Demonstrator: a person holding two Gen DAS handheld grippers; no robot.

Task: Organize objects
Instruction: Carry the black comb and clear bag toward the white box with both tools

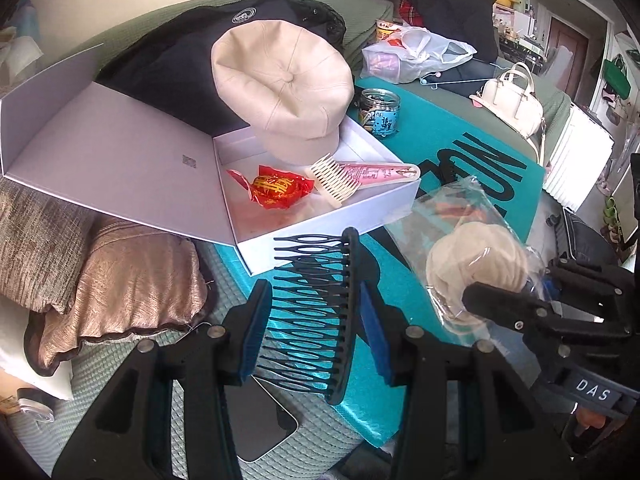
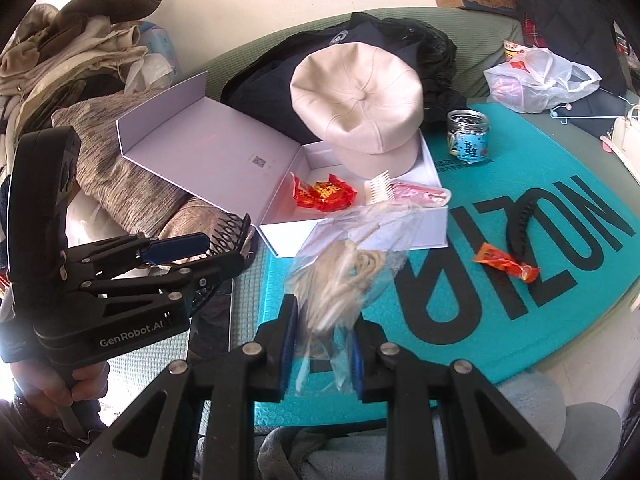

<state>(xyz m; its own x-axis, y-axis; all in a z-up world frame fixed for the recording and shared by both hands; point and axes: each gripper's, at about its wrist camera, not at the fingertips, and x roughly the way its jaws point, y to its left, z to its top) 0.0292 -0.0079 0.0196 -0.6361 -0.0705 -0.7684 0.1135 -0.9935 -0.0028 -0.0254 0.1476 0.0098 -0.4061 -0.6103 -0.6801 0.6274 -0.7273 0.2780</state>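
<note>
My left gripper (image 1: 316, 336) is shut on a black hair comb (image 1: 316, 304), held just in front of the open white box (image 1: 340, 236). My right gripper (image 2: 322, 344) is shut on a clear bag of cream cord (image 2: 344, 268), held above the teal mat near the box's front wall; the bag also shows in the left wrist view (image 1: 476, 264). In the box lie a beige cap (image 1: 280, 88), a red candy wrapper (image 1: 276, 188), a cream comb (image 1: 334, 182) and a pink packet (image 1: 376, 172). The left gripper shows in the right wrist view (image 2: 200, 252).
On the teal mat (image 2: 520, 320) lie a black hair clip (image 2: 520, 224), an orange candy (image 2: 504, 266) and a glass jar (image 2: 468, 136). A black jacket (image 2: 272, 76) lies behind the box. Brown cushions (image 1: 120, 280) sit left; a white handbag (image 1: 512, 100) and plastic bag (image 1: 416, 56) far right.
</note>
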